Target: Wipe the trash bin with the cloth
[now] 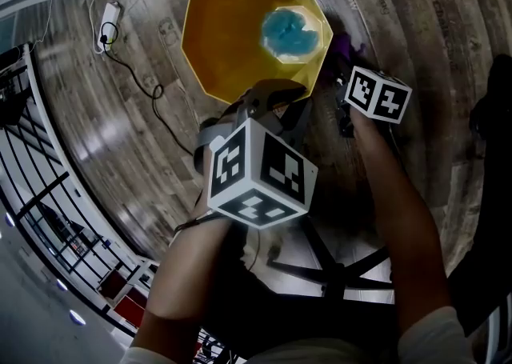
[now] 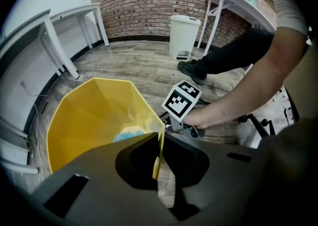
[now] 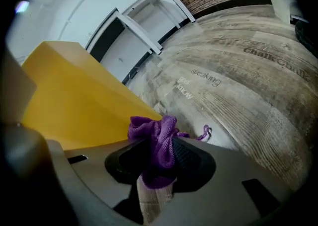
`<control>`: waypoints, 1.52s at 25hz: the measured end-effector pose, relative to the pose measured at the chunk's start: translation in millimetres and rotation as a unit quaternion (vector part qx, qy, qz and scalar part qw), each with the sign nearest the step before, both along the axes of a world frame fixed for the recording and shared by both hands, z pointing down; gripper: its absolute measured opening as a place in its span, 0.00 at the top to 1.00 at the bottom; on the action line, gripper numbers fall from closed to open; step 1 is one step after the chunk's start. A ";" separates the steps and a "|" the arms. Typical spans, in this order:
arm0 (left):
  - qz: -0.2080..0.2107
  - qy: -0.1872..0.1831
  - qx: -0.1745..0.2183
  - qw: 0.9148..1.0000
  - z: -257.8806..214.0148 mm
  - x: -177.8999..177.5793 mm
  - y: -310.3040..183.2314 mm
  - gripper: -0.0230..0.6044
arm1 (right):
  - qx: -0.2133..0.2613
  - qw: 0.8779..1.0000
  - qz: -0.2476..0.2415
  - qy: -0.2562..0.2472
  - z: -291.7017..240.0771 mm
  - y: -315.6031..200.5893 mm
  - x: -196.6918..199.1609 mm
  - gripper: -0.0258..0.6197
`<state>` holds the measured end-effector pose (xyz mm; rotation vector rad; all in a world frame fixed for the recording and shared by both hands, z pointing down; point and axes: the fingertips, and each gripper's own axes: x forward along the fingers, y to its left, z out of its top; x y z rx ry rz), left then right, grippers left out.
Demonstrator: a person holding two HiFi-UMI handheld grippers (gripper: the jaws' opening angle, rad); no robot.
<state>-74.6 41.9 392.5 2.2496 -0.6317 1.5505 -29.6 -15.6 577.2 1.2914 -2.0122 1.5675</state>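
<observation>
Cloth [image 3: 149, 128], purple, sits bunched in the clamped jaws of the right hand-held gripper [image 3: 159, 158], just beside the outer wall of the yellow bin [image 3: 74, 96], over the wooden floor [image 3: 238, 86]; the left hand-held gripper [image 2: 160, 145] pinches the bin's rim.

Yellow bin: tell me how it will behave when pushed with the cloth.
The bin looks thin-walled and nearly empty, so probably light and apt to slide or tip on the floor. The left tool pinching its rim should steady it. Its flat walls may flex slightly.
</observation>
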 end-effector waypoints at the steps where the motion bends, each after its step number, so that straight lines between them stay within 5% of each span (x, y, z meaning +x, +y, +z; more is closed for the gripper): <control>1: 0.000 0.000 0.000 1.000 0.0 -0.1 0.0 0.93 | -0.004 1.000 -0.004 0.007 6.2 -0.9 0.0 0.74; 9: -0.004 0.000 0.000 1.000 -0.1 -0.9 0.0 0.92 | -0.032 0.990 -0.087 0.110 43.6 -9.5 -0.1 0.74; 15: 0.006 0.005 0.011 1.000 1.1 -1.5 2.1 0.92 | -0.027 0.986 -0.104 0.125 28.1 -10.5 10.8 0.74; 24: 0.112 -0.011 0.064 0.992 -22.6 -16.1 27.3 0.67 | 0.006 0.996 -0.071 0.052 -40.6 13.1 29.5 0.74; 31: 0.113 -0.085 0.068 0.988 -13.6 -74.6 24.9 0.66 | 0.001 1.000 -0.023 -0.005 -79.1 39.3 40.1 0.74; 38: 0.117 -0.106 0.067 0.985 4.2 -79.5 19.0 0.66 | -0.003 1.000 -0.017 -0.017 -86.5 50.3 36.9 0.74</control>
